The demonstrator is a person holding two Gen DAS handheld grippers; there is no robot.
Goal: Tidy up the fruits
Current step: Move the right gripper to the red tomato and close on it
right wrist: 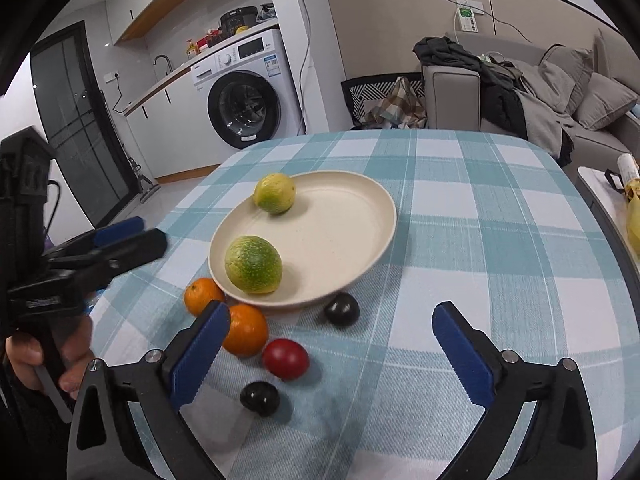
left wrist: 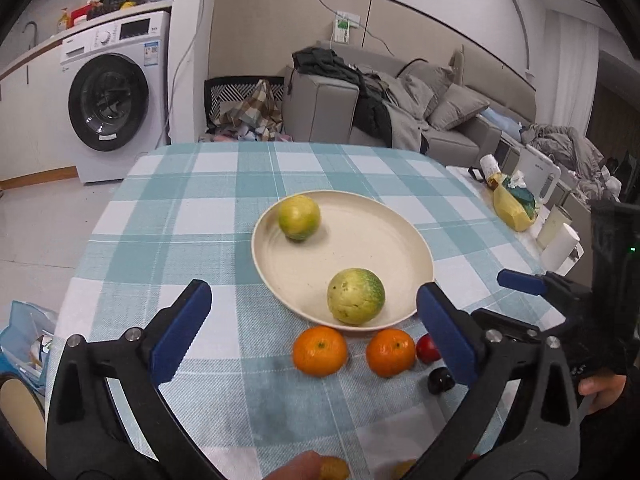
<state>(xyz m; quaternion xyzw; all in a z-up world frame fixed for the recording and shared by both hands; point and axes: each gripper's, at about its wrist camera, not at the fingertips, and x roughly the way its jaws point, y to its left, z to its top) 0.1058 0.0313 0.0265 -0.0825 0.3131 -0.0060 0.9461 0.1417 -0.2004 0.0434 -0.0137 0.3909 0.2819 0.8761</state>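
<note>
Left wrist view: left gripper (left wrist: 312,328) gaping wide, holding nothing. Two yellow-green round citrus fruits (left wrist: 356,297) sit on the cream round plate (left wrist: 404,236); two glossy orange tangerines (left wrist: 320,351) wait just off its near rim.

Right wrist view: right gripper (right wrist: 330,346) equally wide and empty over a small red plum-like fruit (right wrist: 285,359). I'd straddle one fruit squarely and squeeze gently.

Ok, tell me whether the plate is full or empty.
Neither: the cream plate holds two green-yellow fruits, with much bare surface left.
</note>
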